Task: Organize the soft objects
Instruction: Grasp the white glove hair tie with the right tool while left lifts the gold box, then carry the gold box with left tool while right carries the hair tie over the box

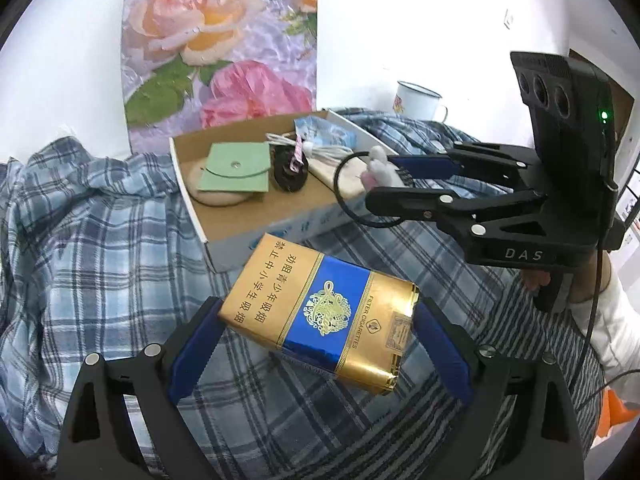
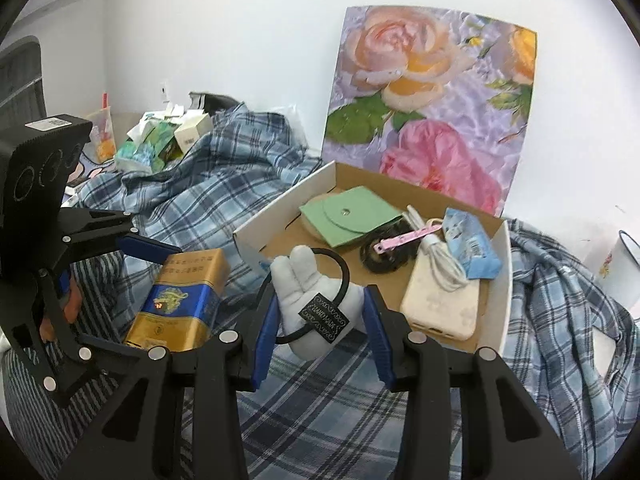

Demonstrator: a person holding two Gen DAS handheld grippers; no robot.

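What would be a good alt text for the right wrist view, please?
The right gripper is shut on a white plush hair tie in front of an open cardboard box of small items on a plaid cloth. At left, the left gripper holds a gold-and-blue cigarette pack.

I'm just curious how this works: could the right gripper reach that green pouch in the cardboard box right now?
Probably not yet. The right gripper is shut on a white plush hair tie, so it has no free grip. The way itself looks open: the green pouch lies uncovered on top in the cardboard box, just ahead.
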